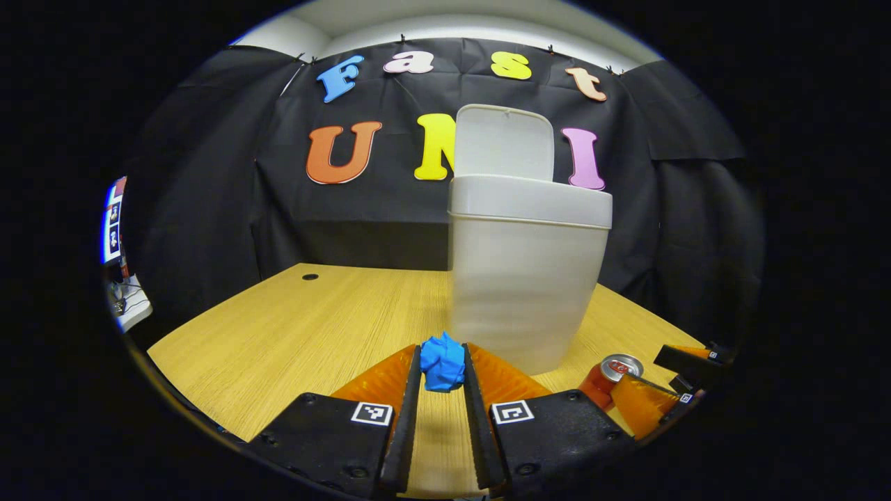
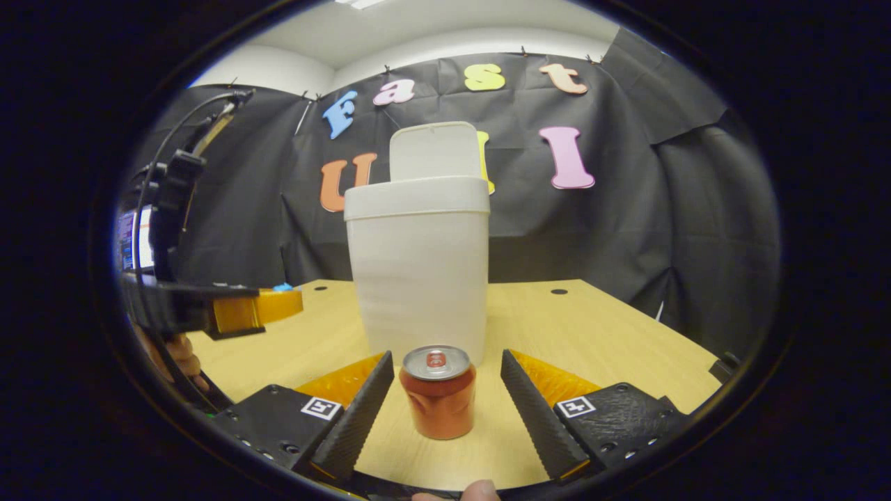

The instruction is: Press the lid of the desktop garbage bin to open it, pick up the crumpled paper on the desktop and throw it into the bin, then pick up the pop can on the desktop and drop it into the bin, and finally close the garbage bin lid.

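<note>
The left gripper has its fingers pinched on the blue crumpled paper, held just in front of the white bin, whose lid stands up open. The right gripper has its fingers spread wide to either side of the upright red can without touching it; the can stands on the tabletop just before the bin. In the right gripper view, the left gripper shows farther off at the left.
</note>
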### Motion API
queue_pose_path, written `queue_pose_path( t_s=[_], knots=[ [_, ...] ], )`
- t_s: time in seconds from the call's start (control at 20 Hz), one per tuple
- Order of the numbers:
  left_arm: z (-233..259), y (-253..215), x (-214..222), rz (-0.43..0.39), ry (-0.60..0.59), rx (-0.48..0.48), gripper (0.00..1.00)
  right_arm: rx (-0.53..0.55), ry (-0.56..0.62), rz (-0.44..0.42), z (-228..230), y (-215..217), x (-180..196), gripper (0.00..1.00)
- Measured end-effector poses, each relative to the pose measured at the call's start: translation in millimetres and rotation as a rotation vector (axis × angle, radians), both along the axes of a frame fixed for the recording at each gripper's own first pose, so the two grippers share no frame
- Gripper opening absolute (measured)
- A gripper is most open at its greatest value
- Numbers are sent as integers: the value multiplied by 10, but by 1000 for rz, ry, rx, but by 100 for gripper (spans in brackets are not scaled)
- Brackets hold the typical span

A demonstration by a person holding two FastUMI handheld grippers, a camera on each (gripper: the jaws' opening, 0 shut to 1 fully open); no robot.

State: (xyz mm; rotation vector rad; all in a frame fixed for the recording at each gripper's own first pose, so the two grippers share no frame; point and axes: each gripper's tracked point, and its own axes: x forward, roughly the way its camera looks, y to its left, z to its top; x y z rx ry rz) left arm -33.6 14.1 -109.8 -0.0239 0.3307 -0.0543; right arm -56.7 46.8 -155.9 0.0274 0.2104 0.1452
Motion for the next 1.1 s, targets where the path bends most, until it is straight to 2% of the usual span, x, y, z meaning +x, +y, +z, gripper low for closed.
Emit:
queue_pose_path(
  t_s=[0.45, 0.7, 0.75, 0.8, 0.95, 1.0, 1.1],
  knots=[
    [189, 88, 15, 12, -43, -7, 37, 12, 189, -27, -628, 36, 82, 96],
    [277, 113, 66, 18, -83, -5, 37, 18, 253, -22, -789, 79, 114, 96],
    [301, 148, 82, 29, -88, 5, 41, 17, 260, -24, -804, 71, 130, 96],
    [329, 182, 97, 35, -95, 10, 37, 23, 271, -23, -826, 69, 130, 96],
    [440, 176, 136, 33, -117, 11, 37, 42, 292, -25, -867, 73, 151, 90],
    [470, 154, 154, 26, -126, 6, 41, 42, 295, -24, -871, 78, 158, 89],
    [515, 169, 223, 27, -139, 14, 37, 34, 294, -18, -873, 79, 166, 84]
  ],
)
